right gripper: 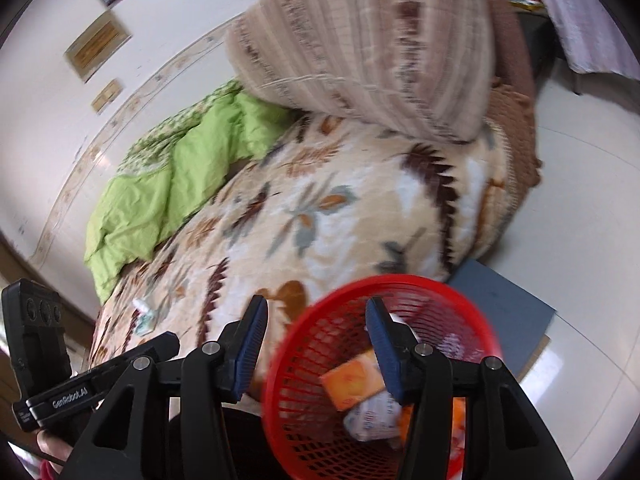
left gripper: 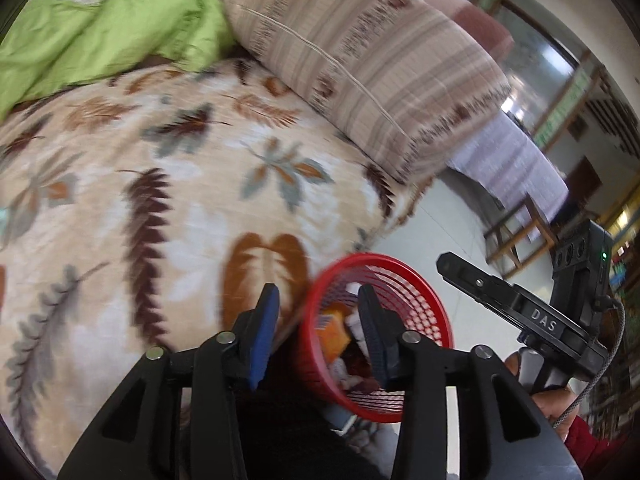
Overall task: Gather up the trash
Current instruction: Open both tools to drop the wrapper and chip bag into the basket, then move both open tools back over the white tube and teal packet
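A red mesh basket (left gripper: 420, 308) stands on the floor against the bed's edge. Inside it lie an orange packet (left gripper: 334, 334) and white wrappers. My left gripper (left gripper: 320, 320) hovers over the basket's near rim, open, with nothing between its blue pads. In the right wrist view the same basket (right gripper: 460, 300) holds the orange packet (right gripper: 352, 384) and a white printed wrapper (right gripper: 372, 416). My right gripper (right gripper: 318, 336) is also open and empty above the rim. A crumpled white and teal scrap (right gripper: 146, 314) lies on the bed, to the left of both grippers.
The bed carries a leaf-patterned blanket (left gripper: 160, 200), a striped pillow (left gripper: 360, 60) and a green quilt (left gripper: 100, 32). A grey-blue board (right gripper: 504, 304) lies under the basket on white floor tiles (right gripper: 580, 200). A cloth-covered wooden table (left gripper: 516, 168) stands further off.
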